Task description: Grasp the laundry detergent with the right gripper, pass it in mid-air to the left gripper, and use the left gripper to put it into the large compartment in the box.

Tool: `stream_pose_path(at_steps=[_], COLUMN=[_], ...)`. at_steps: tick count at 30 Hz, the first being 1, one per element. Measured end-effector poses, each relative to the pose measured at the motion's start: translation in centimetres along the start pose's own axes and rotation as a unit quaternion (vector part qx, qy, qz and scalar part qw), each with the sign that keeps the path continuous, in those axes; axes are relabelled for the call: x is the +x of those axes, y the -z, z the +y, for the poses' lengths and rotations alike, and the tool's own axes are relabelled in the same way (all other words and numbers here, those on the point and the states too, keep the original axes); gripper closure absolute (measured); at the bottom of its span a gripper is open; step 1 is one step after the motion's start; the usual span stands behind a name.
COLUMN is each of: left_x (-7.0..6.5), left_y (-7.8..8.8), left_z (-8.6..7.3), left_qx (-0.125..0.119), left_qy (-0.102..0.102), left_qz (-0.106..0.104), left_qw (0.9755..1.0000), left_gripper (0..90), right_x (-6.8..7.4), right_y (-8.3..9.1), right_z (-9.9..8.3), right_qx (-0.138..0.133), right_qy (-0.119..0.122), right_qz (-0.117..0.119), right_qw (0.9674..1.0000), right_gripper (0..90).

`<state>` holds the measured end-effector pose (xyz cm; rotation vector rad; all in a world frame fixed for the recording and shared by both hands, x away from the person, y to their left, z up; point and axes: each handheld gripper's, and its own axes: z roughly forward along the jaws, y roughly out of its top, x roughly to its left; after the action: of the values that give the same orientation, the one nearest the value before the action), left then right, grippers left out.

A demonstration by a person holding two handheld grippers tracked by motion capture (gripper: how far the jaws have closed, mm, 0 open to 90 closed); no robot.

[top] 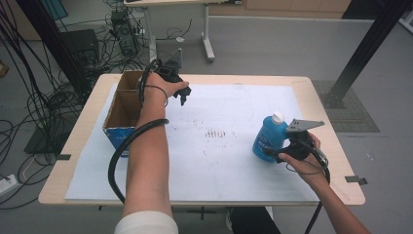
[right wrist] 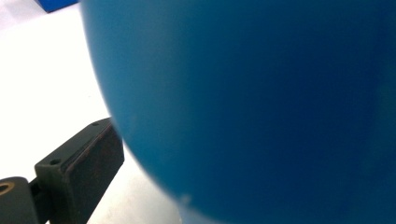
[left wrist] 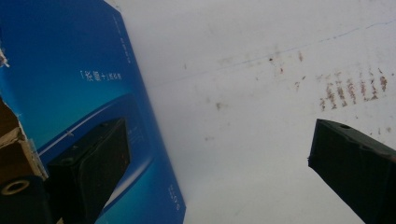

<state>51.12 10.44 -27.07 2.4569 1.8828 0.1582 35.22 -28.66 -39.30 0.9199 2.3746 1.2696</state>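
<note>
**Blue bottle at the right tongs, left tongs spread by the box**

The blue bottle (top: 269,138) stands upright on the white sheet (top: 219,161) toward the right side of the desk (top: 316,87), its white cap (top: 277,117) on top and a label on its front. In the right gripper view its blue body (right wrist: 261,107) sits very close, with one black jaw at its lower left edge, just beside or touching the surface; the other jaw is hidden behind the bottle, so I cannot tell whether the right tongs (top: 281,155) are pinching it or only set around it. In the high view these tongs reach the bottle's lower right side, the grey three-cornered plate above them.

Well apart, across the sheet, the left tongs (top: 184,95) hang over the far left part of the desk, jaws pointing down and spread wide with nothing between them. In the left gripper view one jaw lies against the view of the blue printed wall of the cardboard box (left wrist: 79,107), the other over bare sheet. The open box (top: 122,109) stands at the desk's left edge. Reddish-brown smudges (top: 215,132) mark the middle of the sheet.
</note>
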Motion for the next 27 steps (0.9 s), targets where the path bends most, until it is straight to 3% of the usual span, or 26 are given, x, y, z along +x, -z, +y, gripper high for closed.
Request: stream_pose_path(at_steps=[27], left_x=[0.06], left_y=[0.19], left_z=[0.0], left_qx=[-0.003], left_qy=[0.001], left_qz=[-0.002], left_qw=[1.0], left_gripper=[6.0], right_x=[0.18], right_y=[-0.19], right_z=[0.07], right_qx=[-0.007], right_qy=[0.002], right_qz=[-0.003], right_qw=[1.0], right_gripper=[2.4])
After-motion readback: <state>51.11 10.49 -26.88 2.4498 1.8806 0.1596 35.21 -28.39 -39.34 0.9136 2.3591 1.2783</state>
